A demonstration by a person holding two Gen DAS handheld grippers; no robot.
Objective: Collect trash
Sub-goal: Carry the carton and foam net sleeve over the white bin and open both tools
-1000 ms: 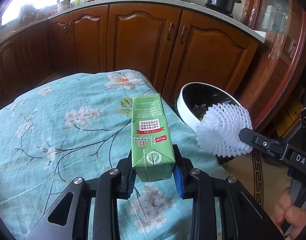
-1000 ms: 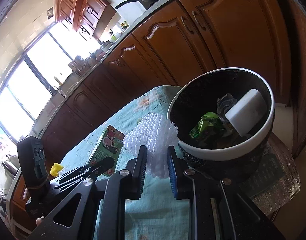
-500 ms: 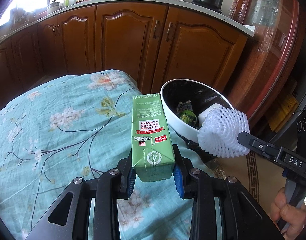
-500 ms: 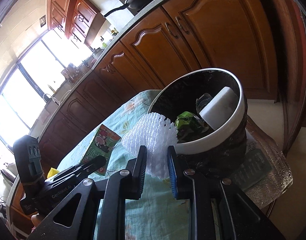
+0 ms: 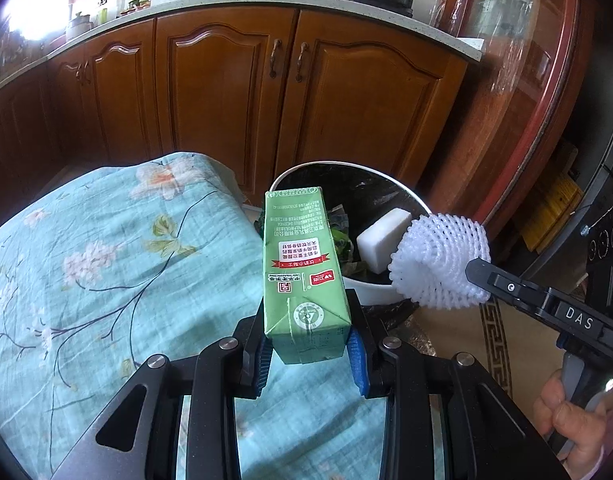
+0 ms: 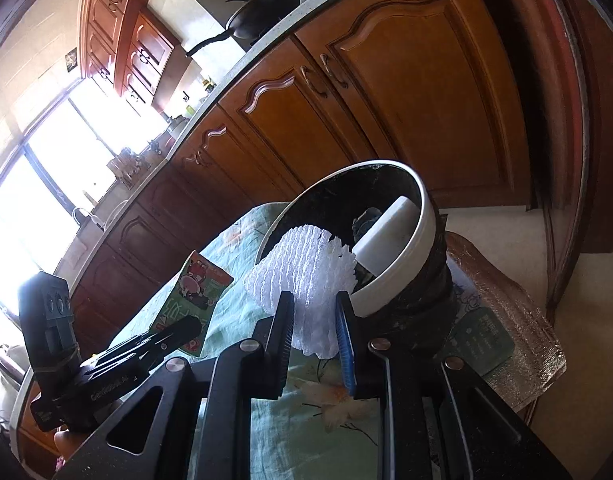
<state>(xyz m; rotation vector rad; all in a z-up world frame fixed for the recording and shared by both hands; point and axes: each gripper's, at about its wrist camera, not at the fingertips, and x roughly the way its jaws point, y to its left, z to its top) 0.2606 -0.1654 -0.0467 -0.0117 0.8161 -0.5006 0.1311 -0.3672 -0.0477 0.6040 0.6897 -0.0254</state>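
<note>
Two tools loaded | left tool (image 5: 309, 354) is clamping green carton (image 5: 303, 276) at its base, stiff, light, jutting ahead toward bin (image 5: 380, 293) | right tool (image 6: 314, 322) is squeezing foam net (image 6: 304, 264), soft, crushable, hanging just before bin rim (image 6: 420, 236)

Legible markings, as recorded: "DAS" in white capitals stood on the black body of the right gripper (image 5: 476, 276), seen from the left wrist view. A recycling-triangle emblem and a red brand tag, with rows of Chinese print too small to read, were carried on the green milk carton (image 5: 304, 268). Pale lettering ran along the left gripper (image 6: 178, 330) body in the right wrist view, too blurred to make out.
</note>
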